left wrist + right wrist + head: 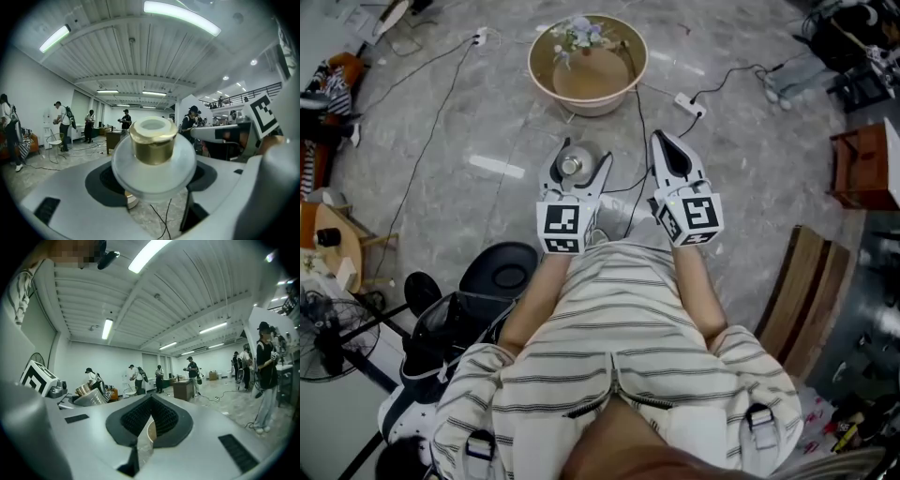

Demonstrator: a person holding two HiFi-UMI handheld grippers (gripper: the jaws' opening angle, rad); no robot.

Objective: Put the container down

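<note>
1. The container [571,166], a clear round one with a gold cap [153,143], was in the air. It sat between the jaws of the left gripper [581,157], which stood wide around its body with the pads against its sides.
2. It touched nothing but those jaws. In the left gripper view the grey floor [487,122] and a thin cable [165,220] showed underneath it, so its base rested on no surface.
3. The right gripper [664,139] was held out just beside the left one. Its jaws were drawn together to a bare sliver and nothing was between them, so it seemed to have no part in the carrying.
4. A round basin [546,47] with a few flowers [581,33] in it stood on the floor ahead, apart from the container. The task names no resting place, so whether the floor or the basin was meant could not be told.
5. As a judgement, the putting down had not yet begun — the container was merely being carried. What was left was the whole of it: lower the left gripper until the base rests on something firm, spread the jaws off the sides, and draw back without tipping it.
</note>
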